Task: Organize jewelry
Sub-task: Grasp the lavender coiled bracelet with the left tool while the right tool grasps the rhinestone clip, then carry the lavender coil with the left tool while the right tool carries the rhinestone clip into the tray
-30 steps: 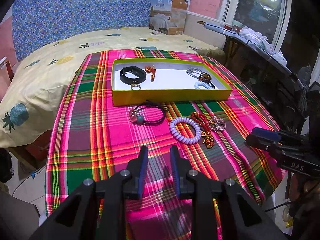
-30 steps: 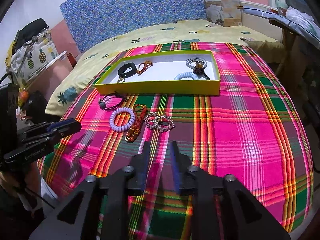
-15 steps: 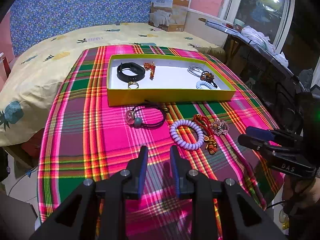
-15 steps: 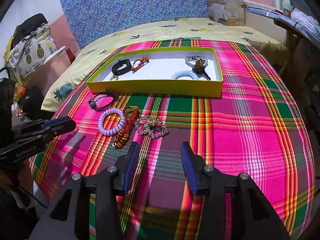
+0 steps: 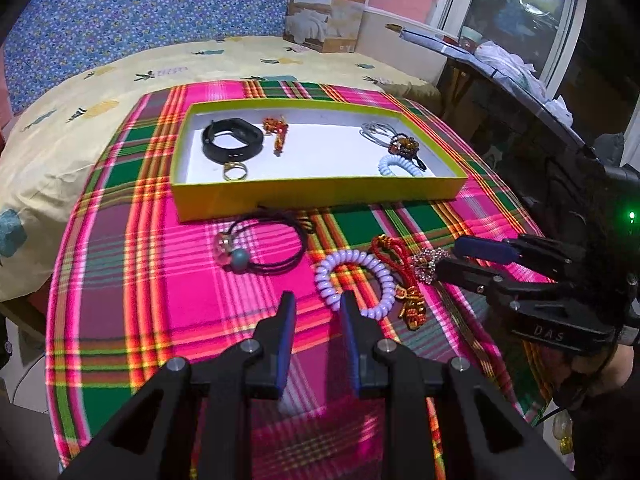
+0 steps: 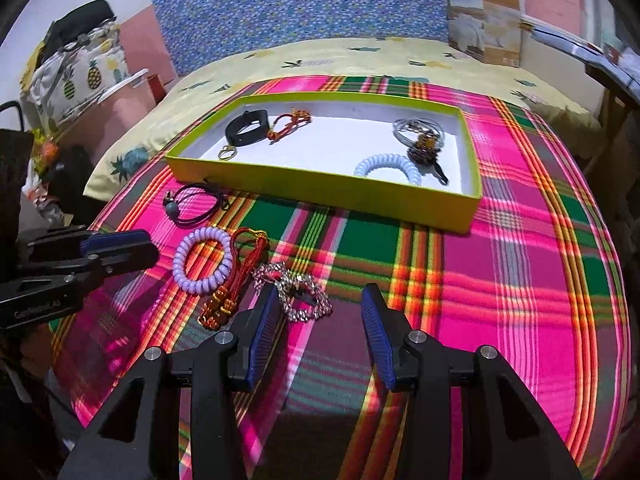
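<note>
A yellow-green tray (image 5: 320,196) (image 6: 320,196) on the plaid cloth holds a black band (image 5: 232,144), a gold ring, an orange cord, silver hoops, a beaded piece and a pale blue coil tie (image 6: 388,164). In front lie a black cord bracelet (image 5: 264,248), a lilac coil tie (image 5: 356,280) (image 6: 202,260), a red tassel cord (image 6: 240,276) and a rhinestone bracelet (image 6: 300,296). My right gripper (image 6: 320,304) (image 5: 452,256) is open wide, its fingertips around the rhinestone bracelet. My left gripper (image 5: 316,304) (image 6: 136,244) is narrowly open and empty, just short of the lilac tie.
The plaid cloth (image 6: 520,260) covers a bed with a yellow pineapple sheet (image 5: 100,92). A cardboard box (image 5: 324,12) stands at the back. A dark table (image 5: 500,80) with clutter is to the right. Bags (image 6: 72,64) are at the left.
My right gripper has opened wide and moved forward to the rhinestone bracelet. My left gripper has moved forward toward the lilac tie and opened slightly.
</note>
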